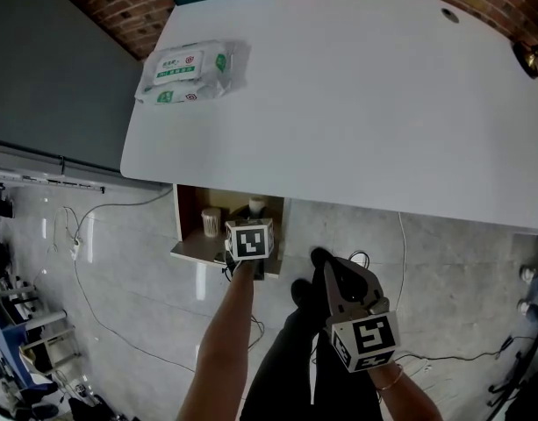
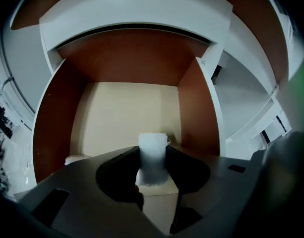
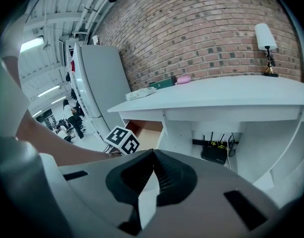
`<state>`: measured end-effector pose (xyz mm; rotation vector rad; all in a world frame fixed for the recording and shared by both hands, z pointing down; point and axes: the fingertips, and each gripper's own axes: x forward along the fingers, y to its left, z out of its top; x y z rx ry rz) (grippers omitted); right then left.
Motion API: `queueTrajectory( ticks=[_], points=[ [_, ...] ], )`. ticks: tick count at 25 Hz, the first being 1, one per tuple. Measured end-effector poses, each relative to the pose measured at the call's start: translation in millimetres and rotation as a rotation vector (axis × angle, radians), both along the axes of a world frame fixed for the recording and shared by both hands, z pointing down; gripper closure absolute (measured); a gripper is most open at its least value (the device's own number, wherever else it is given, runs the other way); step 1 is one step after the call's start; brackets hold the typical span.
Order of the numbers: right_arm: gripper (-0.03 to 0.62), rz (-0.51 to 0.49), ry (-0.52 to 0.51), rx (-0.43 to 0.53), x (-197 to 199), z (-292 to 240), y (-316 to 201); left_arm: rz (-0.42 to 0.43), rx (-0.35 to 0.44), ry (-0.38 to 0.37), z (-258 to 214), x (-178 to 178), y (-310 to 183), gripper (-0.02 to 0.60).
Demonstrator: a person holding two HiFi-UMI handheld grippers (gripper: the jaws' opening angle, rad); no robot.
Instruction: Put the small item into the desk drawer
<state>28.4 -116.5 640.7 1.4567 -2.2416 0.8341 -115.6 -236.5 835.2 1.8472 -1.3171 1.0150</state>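
I'm pinching the small item mid-body with the left gripper at the drawer. It's looking light and stiff. The right gripper is sitting closed, empty.

Dark-grey left gripper, right gripper w/ b&w marker cubes; black trousers.

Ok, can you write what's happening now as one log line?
left hand-held gripper: shut on small white item | item: in open drawer | right hand-held gripper: shut, empty, away from drawer
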Motion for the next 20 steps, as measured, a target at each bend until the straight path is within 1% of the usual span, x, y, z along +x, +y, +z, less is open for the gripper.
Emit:
queueTrajectory(
  ticks=[4,9,15,20],
  points=[
    [0.586,0.001,-0.009,-0.016,0,7,-3,0.015,-0.036,-0.025,13,1,-2,0.402],
    [0.586,0.011,0.005,-0.022,7,12,-6,0.027,-0.083,-0.049,31,0,-1,0.402],
    [0.586,0.009,0.011,-0.030,10,15,-9,0.035,-0.117,-0.061,42,1,1,0.400],
    [0.586,-0.003,0.011,-0.031,8,18,-9,0.018,-0.119,-0.053,44,0,1,0.396]
  ],
)
